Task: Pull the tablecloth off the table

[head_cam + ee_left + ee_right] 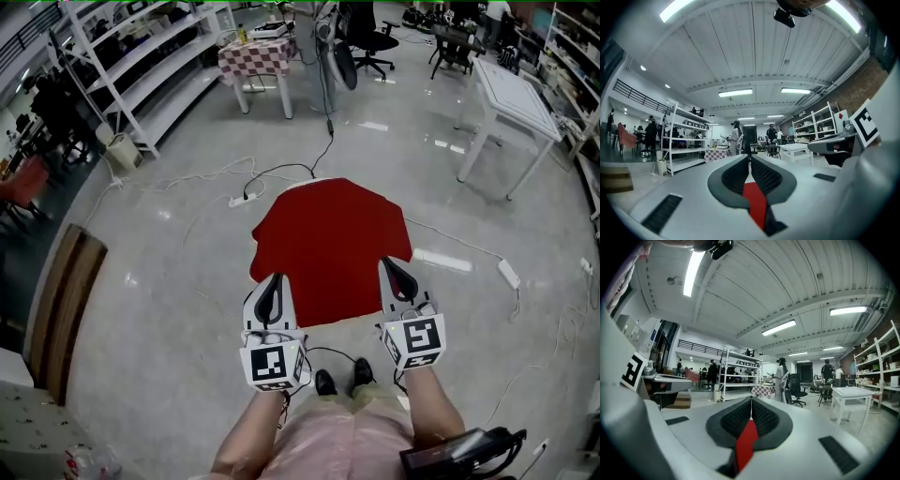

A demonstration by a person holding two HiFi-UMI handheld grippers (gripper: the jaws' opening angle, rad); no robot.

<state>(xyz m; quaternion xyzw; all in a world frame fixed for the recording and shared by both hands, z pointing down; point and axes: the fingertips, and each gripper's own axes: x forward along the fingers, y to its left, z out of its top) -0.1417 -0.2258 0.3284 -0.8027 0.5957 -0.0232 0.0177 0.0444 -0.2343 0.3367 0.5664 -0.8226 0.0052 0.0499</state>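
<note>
The red tablecloth (328, 246) spreads out in front of me above the grey floor, and what lies under it is hidden. My left gripper (273, 281) is shut on its near left edge. My right gripper (390, 266) is shut on its near right edge. In the left gripper view a strip of red cloth (755, 200) is pinched between the black pads of the left gripper (750, 157). The right gripper view shows the same: red cloth (746, 444) is clamped in the right gripper (751, 402). Both grippers point level.
A checkered table (255, 56) and white shelving (141, 66) stand at the far left, an office chair (371, 37) at the far middle, a white table (511, 92) at the far right. Cables and a power strip (238, 200) lie beyond the cloth. A wooden board (62, 309) lies left. People stand far off.
</note>
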